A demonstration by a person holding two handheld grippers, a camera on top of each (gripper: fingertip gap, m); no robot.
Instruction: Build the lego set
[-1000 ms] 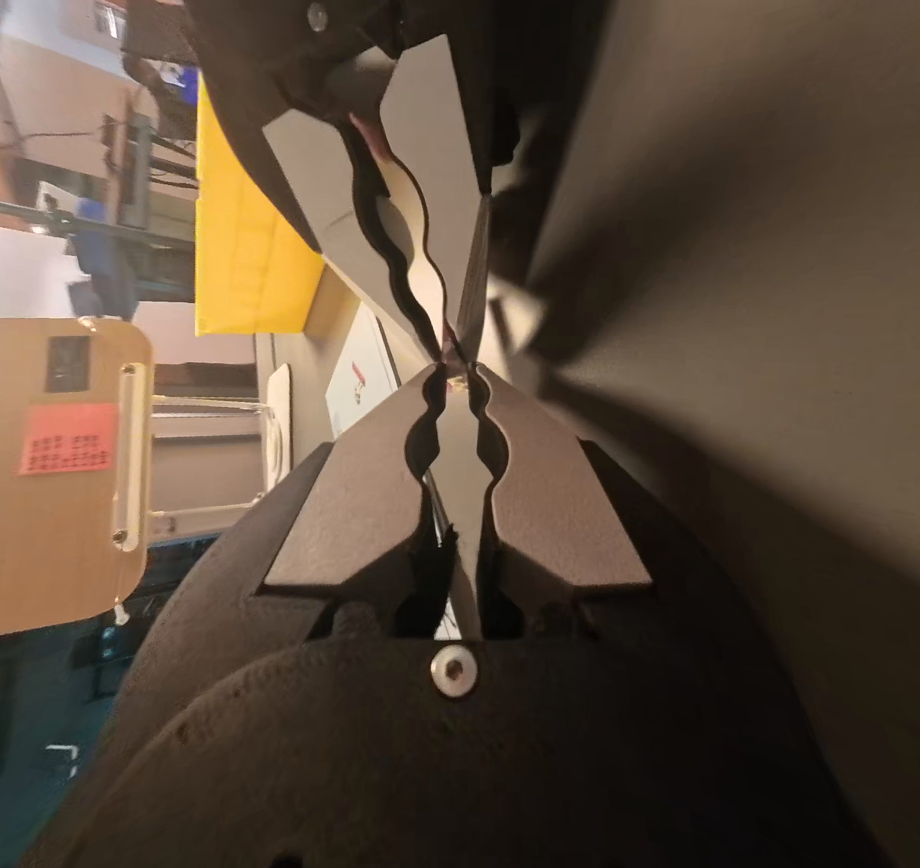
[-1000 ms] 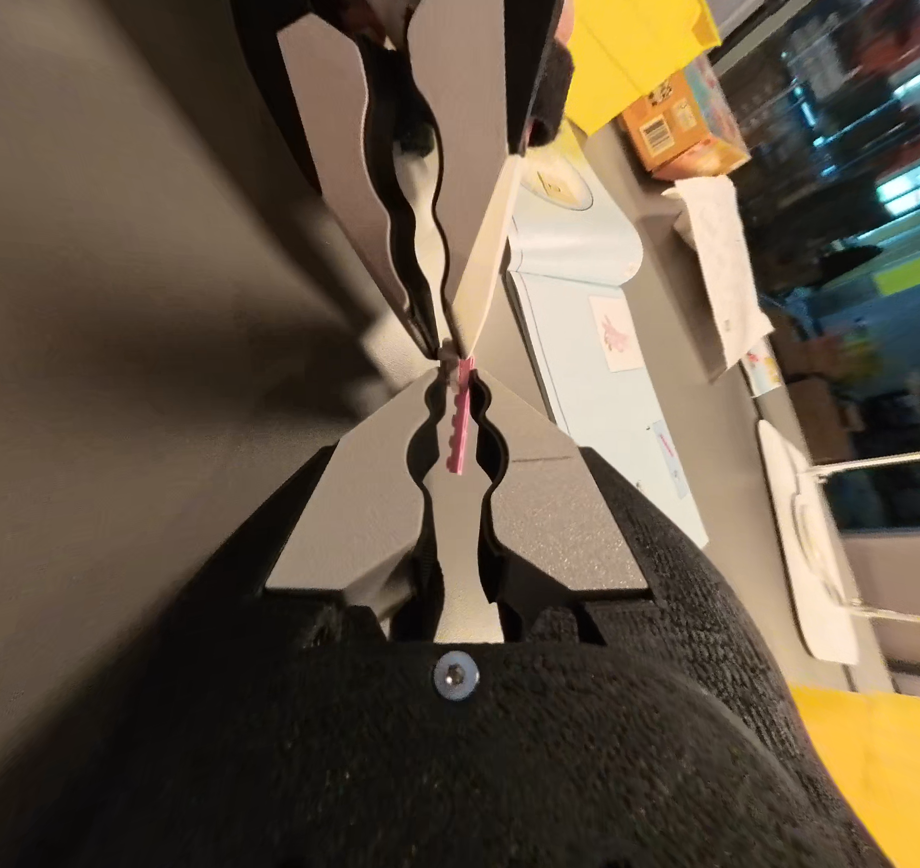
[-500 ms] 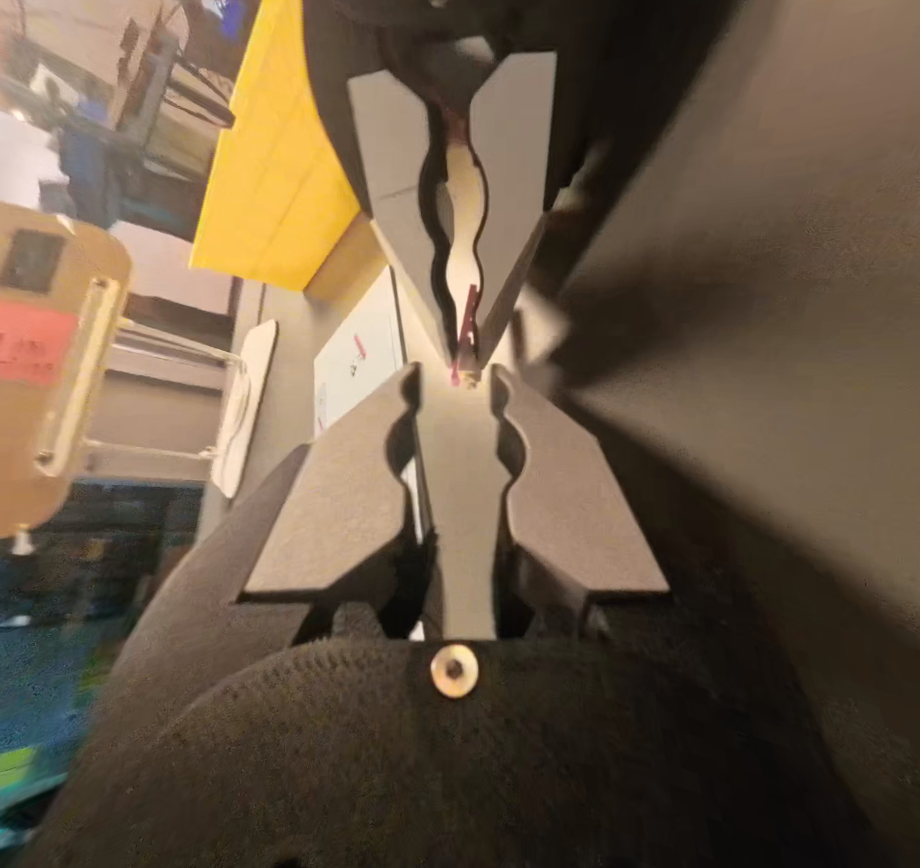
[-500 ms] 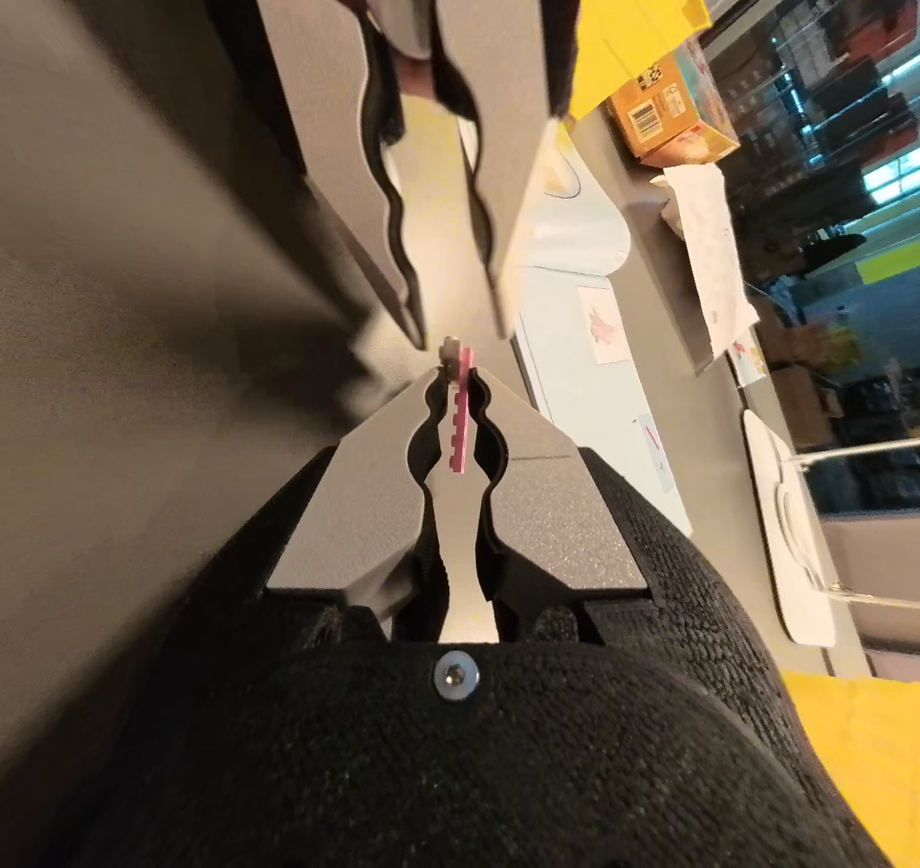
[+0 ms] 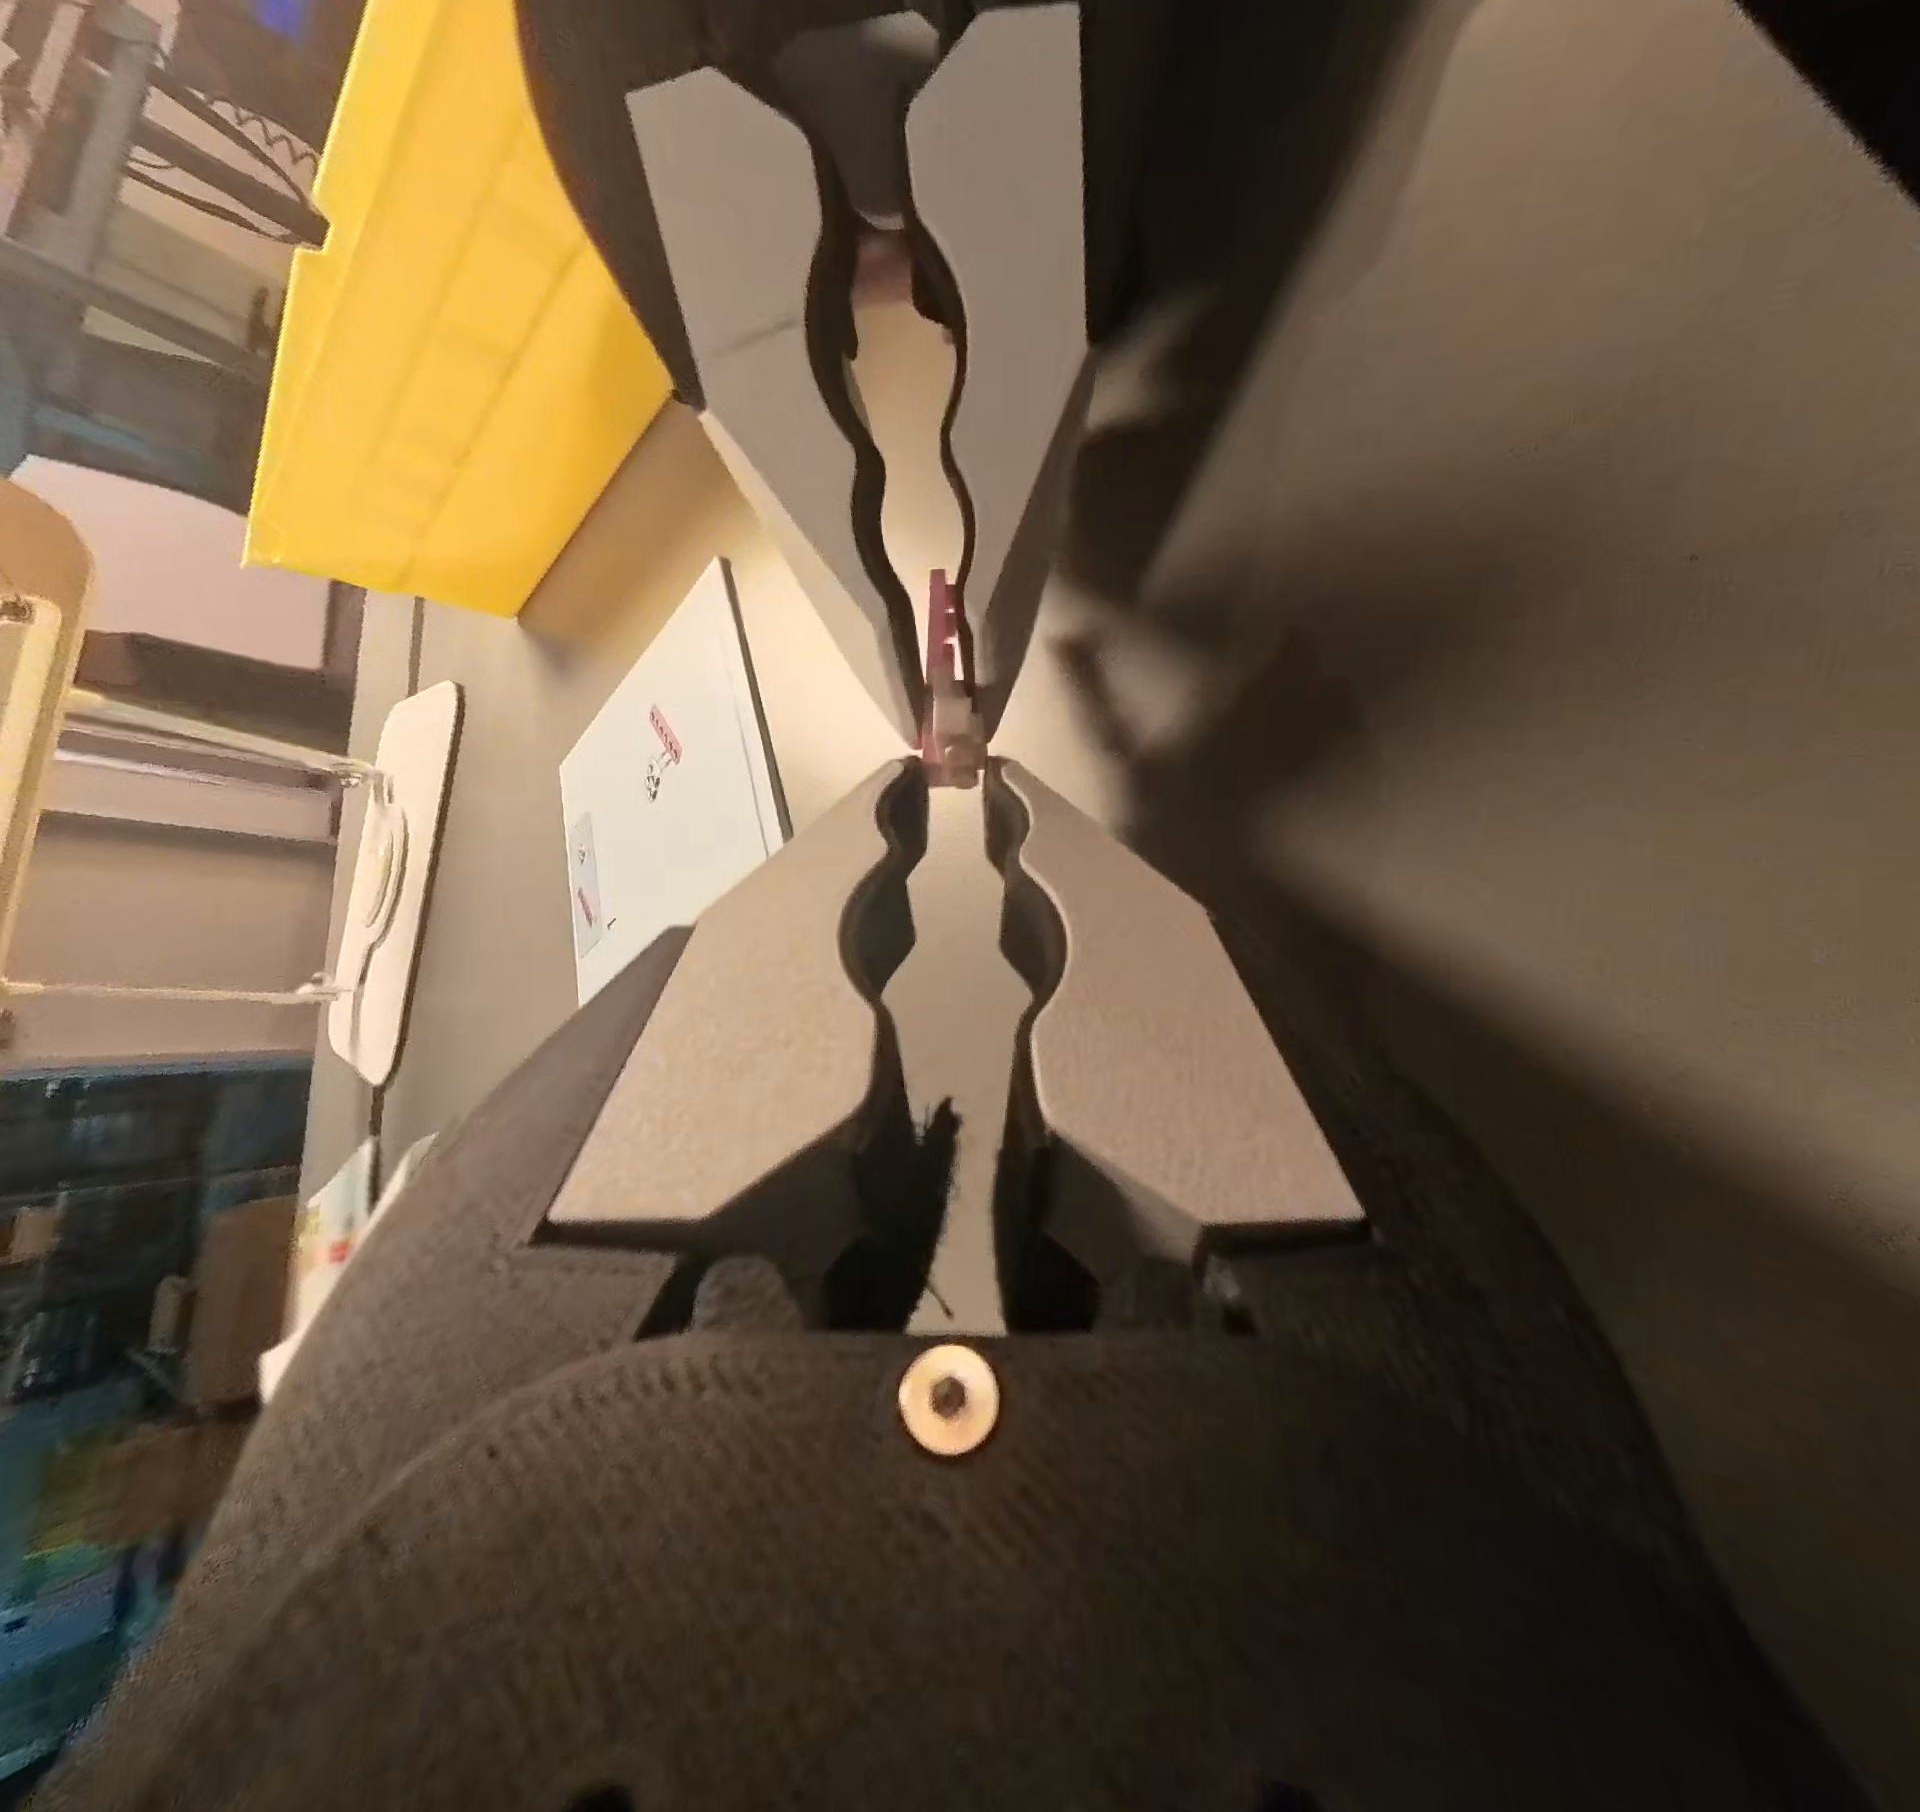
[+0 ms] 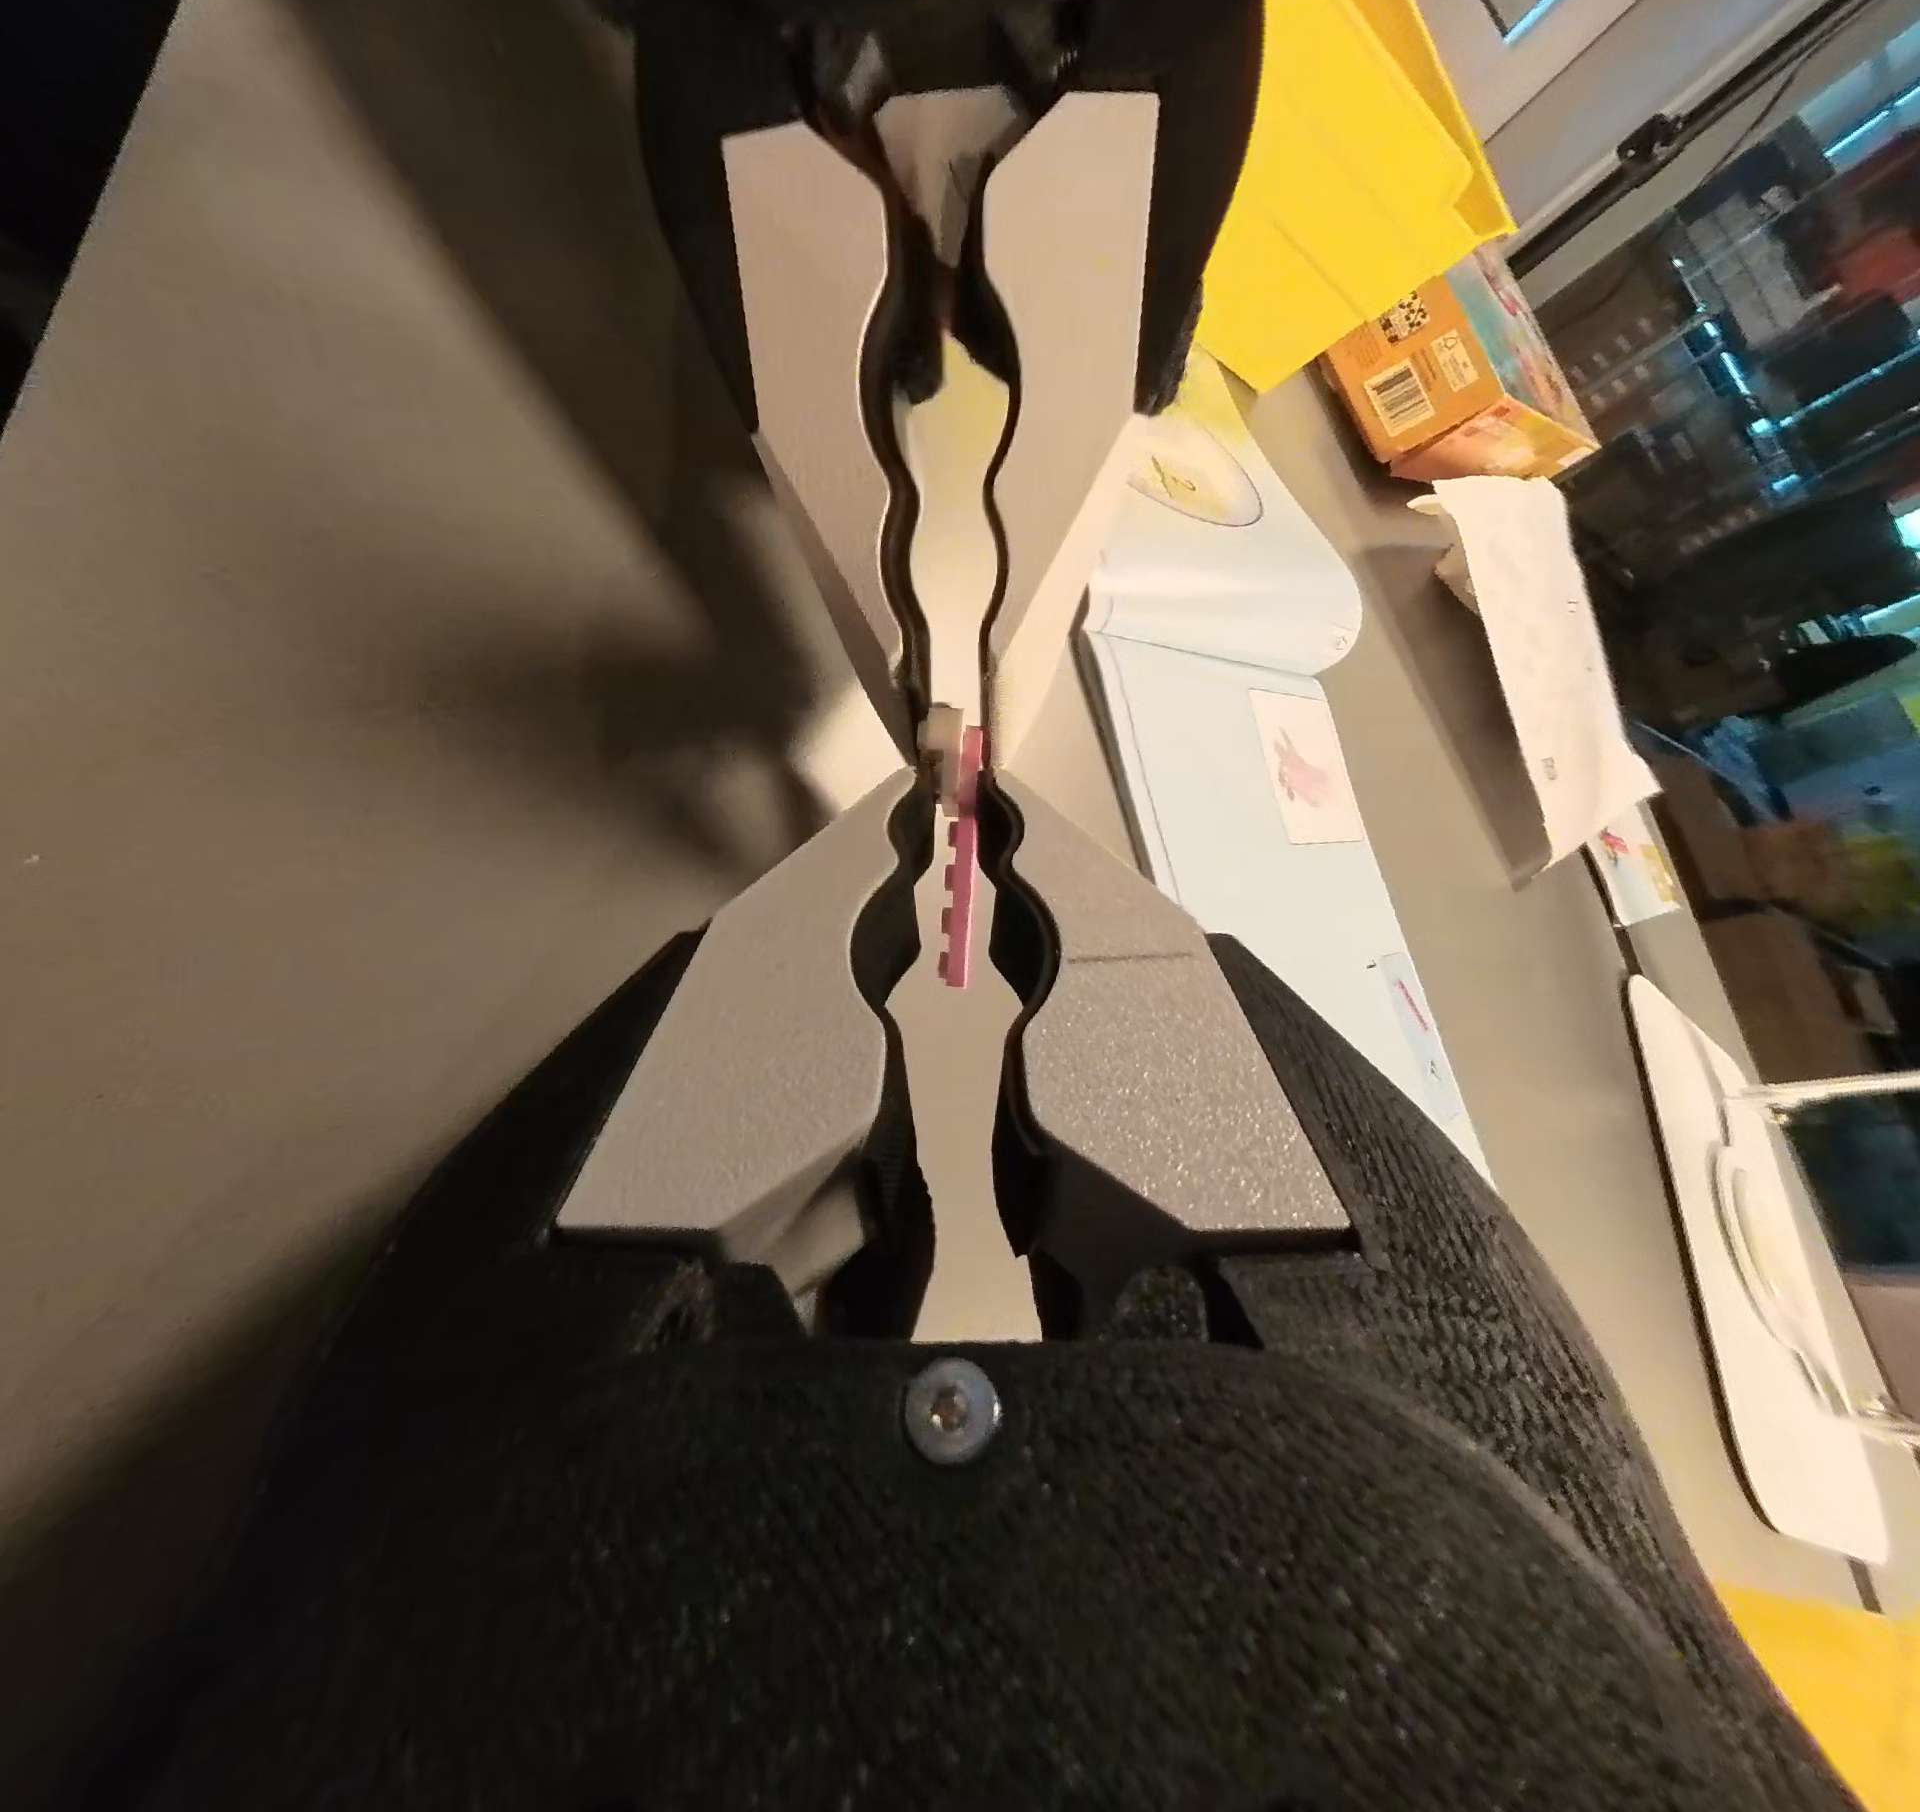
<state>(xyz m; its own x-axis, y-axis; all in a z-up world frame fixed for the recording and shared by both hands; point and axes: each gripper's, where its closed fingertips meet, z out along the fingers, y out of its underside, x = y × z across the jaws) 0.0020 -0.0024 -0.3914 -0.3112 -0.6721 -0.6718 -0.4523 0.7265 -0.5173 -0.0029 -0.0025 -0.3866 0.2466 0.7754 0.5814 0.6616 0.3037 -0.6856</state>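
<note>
At frame centre the left gripper (image 5: 951,775) has its jaws closing around a small white piece (image 6: 943,736) without a visible grip; the right gripper (image 6: 961,806) clamps the pink studded plate (image 6: 964,869). Any skew could pop them apart or drop them onto the bench (image 6: 1538,931).

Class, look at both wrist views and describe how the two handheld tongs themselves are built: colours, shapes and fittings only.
Both the left tongs and right tongs match: two flat grey fingers tapering to points, with wavy black-lined inner edges. Each sits on a rough black textured body with one silver screw. No cables or markings show.
</note>
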